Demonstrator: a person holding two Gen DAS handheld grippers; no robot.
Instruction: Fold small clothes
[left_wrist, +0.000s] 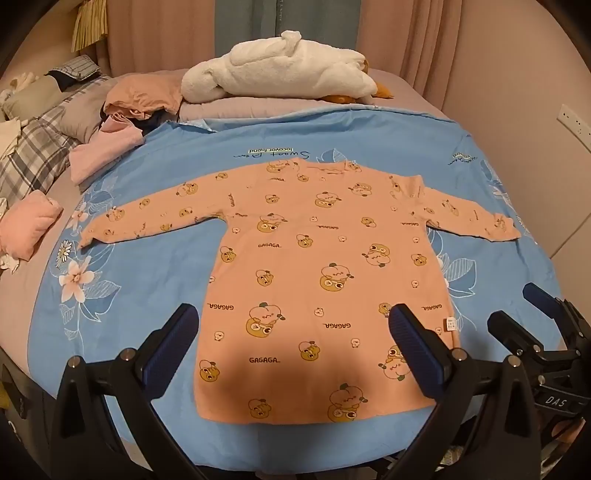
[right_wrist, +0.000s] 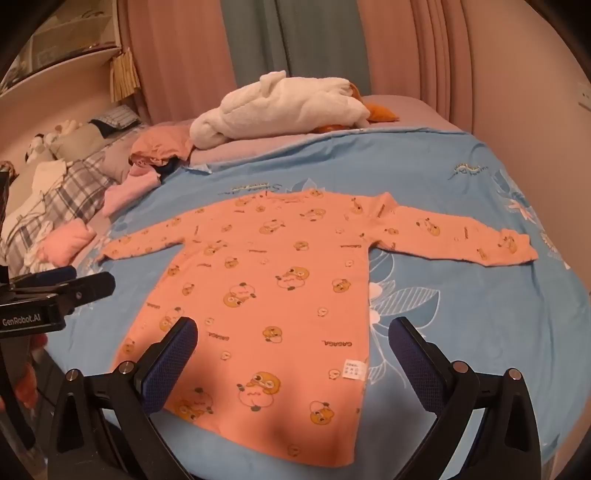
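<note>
Both tongs held apart, empty: left gripper (left_wrist: 291, 343) and right gripper (right_wrist: 291, 350) levelled above shirt (left_wrist: 314, 280) hem, side by side.

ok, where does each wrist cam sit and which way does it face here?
Left wrist: on the left gripper above the near hem of the orange shirt, facing up the bed; own open jaws show, right gripper at right edge.
Right wrist: on the right gripper over the shirt's hem corner with the white tag, same heading; own open jaws show, left gripper at left edge.
Shared: shirt, blue sheet, white plush goose, pink curtains.
</note>
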